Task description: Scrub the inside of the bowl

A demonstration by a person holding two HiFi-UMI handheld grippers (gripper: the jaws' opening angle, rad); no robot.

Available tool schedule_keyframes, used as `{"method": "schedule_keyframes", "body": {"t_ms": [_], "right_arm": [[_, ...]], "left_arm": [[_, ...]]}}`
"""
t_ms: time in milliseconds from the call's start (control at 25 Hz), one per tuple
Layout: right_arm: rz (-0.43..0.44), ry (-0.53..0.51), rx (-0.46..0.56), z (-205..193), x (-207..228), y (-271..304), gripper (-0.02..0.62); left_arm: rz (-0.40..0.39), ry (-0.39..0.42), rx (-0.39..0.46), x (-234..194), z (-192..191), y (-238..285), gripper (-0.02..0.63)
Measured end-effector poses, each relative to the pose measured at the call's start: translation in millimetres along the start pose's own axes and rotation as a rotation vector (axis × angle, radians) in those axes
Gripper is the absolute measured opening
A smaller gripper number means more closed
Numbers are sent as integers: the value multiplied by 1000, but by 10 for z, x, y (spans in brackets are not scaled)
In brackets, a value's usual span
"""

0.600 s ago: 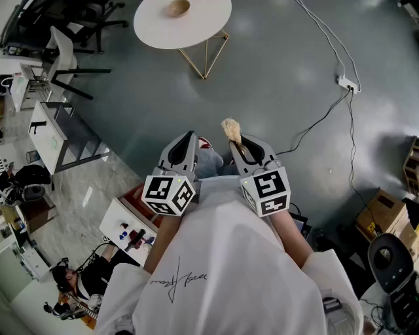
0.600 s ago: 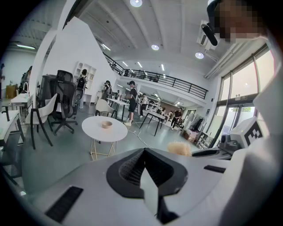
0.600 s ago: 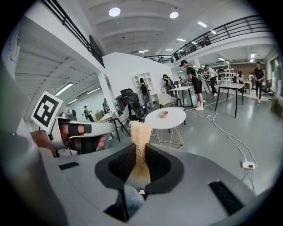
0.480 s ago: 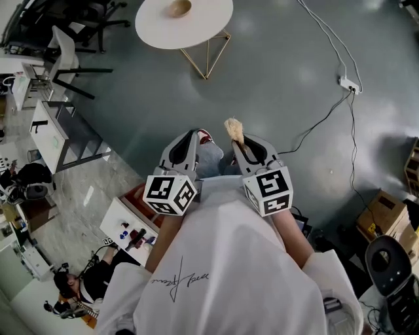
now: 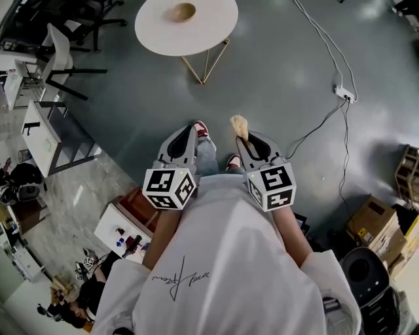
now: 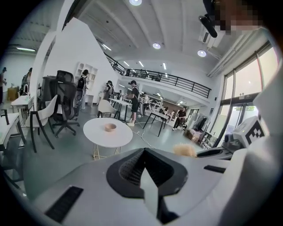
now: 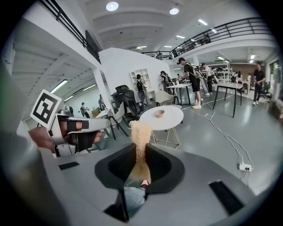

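Observation:
A small tan bowl (image 5: 184, 12) sits on a round white table (image 5: 209, 33) some way ahead across the grey floor; it also shows as the bowl (image 6: 110, 127) in the left gripper view and the bowl (image 7: 159, 113) in the right gripper view. My right gripper (image 5: 243, 139) is shut on a tan fibrous scrubber (image 5: 239, 125), whose tuft (image 7: 140, 132) sticks up past the jaws. The left gripper (image 5: 188, 134) is shut with nothing in it. I hold both close to my chest, far from the bowl.
A power strip (image 5: 345, 93) and its cable lie on the floor to the right. Office chairs (image 5: 62, 46) and desks stand at the left, cardboard boxes (image 5: 374, 226) at the right. People stand at tables in the distance (image 7: 190, 84).
The view has shifted a little toward the table and the person's shoes now show beyond the grippers. Both grippers keep the same pose, the scrubber still in the right one.

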State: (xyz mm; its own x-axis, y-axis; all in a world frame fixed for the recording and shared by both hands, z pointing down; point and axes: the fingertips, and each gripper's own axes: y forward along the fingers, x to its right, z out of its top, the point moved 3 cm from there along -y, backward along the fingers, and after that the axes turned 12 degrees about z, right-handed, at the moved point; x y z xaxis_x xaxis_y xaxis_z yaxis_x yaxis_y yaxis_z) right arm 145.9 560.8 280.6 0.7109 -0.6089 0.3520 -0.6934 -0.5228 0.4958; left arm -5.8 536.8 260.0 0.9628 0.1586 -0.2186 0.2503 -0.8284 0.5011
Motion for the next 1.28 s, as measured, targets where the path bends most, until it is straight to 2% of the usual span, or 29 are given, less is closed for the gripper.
{"method": "schedule_keyframes", "body": {"t_ms": [640, 800, 1040, 1280], "right_arm": [[-54, 48, 53, 984, 222, 1116, 86], [-42, 26, 40, 1165, 164, 1431, 86], [-36, 22, 42, 1345, 120, 1738, 86], [-19, 13, 23, 1409, 147, 1890, 86]], "left_arm": [[-102, -21, 6, -953, 838, 799, 6], [-110, -44, 26, -1227, 1035, 898, 6], [-110, -40, 18, -1528, 1160, 1007, 6], [-128, -41, 10, -1558, 1196, 1081, 6]]}}
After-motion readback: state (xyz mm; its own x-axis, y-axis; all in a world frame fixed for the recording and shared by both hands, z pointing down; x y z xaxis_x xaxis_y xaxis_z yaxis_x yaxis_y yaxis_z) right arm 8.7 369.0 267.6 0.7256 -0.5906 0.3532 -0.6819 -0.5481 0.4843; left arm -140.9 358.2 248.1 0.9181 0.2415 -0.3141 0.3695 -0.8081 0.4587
